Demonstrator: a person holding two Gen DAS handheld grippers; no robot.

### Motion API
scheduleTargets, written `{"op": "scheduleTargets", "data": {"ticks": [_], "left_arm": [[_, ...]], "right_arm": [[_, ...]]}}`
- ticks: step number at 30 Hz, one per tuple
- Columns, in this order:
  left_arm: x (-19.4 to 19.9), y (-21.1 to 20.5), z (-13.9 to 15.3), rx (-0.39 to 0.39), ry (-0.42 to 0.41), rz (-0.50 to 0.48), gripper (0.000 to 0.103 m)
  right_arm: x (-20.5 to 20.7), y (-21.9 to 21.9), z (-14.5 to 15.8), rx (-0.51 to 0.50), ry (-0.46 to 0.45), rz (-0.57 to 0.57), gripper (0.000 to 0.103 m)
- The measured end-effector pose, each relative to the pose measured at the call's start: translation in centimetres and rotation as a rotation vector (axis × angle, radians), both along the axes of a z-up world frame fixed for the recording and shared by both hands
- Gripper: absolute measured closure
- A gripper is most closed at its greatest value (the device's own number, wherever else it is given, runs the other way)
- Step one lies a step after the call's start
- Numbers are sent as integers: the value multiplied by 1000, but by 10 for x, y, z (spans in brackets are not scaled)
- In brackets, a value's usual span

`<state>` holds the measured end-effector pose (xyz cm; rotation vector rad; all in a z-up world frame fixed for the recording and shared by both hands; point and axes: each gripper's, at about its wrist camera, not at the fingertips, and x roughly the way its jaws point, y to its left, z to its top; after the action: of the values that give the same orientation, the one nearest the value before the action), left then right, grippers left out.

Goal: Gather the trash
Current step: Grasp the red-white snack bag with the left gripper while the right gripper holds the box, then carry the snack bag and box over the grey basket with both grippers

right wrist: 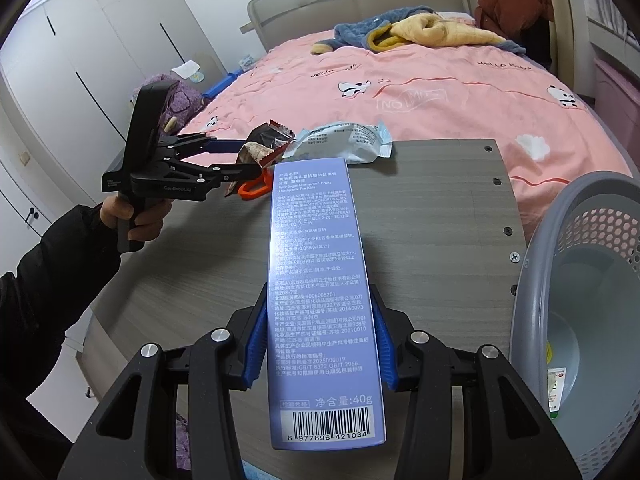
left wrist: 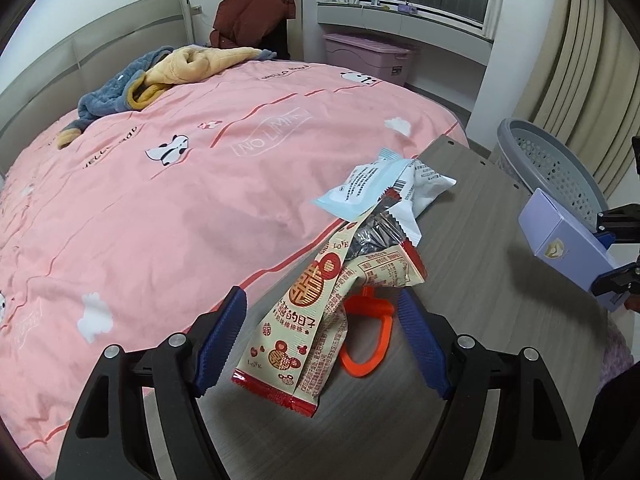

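- Left gripper [left wrist: 322, 330]: jaws wide apart, straddling the cream wrapper [left wrist: 304, 320]; blue pads [left wrist: 222, 340] clear of it on both sides in the left wrist view; gap on each side, no contact seen; whether the wrapper rests on the table or is lifted, cannot tell.
- Seen from the right wrist view, the left gripper [right wrist: 250, 160] points in from the left at the table's near-bed edge; a hand [right wrist: 134, 216] in a dark sleeve grips its handle.
- Right gripper [right wrist: 320, 336]: clamped on the box [right wrist: 316, 280], pads pressing both long sides; box points forward over the table, barcode end nearest the camera.
- Trash pile: cream wrapper, a foil wrapper [left wrist: 372, 232] and a white-blue packet [left wrist: 372, 188] overlap in a line near the table edge that meets the bed [left wrist: 160, 184]; the packet overhangs onto the pink cover.
- Orange ring [left wrist: 366, 332] lies on the table under and just behind the cream wrapper, between the left pads.
- Table [right wrist: 420, 220]: wood-grain top; centre and right part bare; screw holes along the right edge.
- Basket [right wrist: 580, 300]: grey, perforated, just past the table's right edge; mouth open toward the right gripper; a label scrap lies inside.
- Box and pile well apart; bare tabletop between the two grippers.
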<state>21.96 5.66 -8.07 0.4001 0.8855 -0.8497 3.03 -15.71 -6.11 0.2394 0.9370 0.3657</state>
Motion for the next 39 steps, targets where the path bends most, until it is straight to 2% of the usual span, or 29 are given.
{"op": "scheduleTargets", "data": {"ticks": [1,2,5,13,21,31,39], "left_arm": [[0,0,0,-9,10,-3,35],[1,0,-1,-18,22,-10,45],[-2,0,-4,-23,45,-29,64],[-19,12,2,-66,43,-24,69],[-48,37,17,-116,21,78,70],[-112,38,45,-97,-90,221,70],[-158,6,69,-121,-173,324,70]], "right_arm": [[0,-1,0,1,1,-2,59],[0,-1,-1,3,2,-3,59],[-1,-1,-1,5,2,-6,59],[-2,1,1,12,-3,-2,59],[-6,4,5,23,-20,5,59],[-22,-3,10,35,-44,-34,59],[-43,-21,24,21,-73,-88,59]]}}
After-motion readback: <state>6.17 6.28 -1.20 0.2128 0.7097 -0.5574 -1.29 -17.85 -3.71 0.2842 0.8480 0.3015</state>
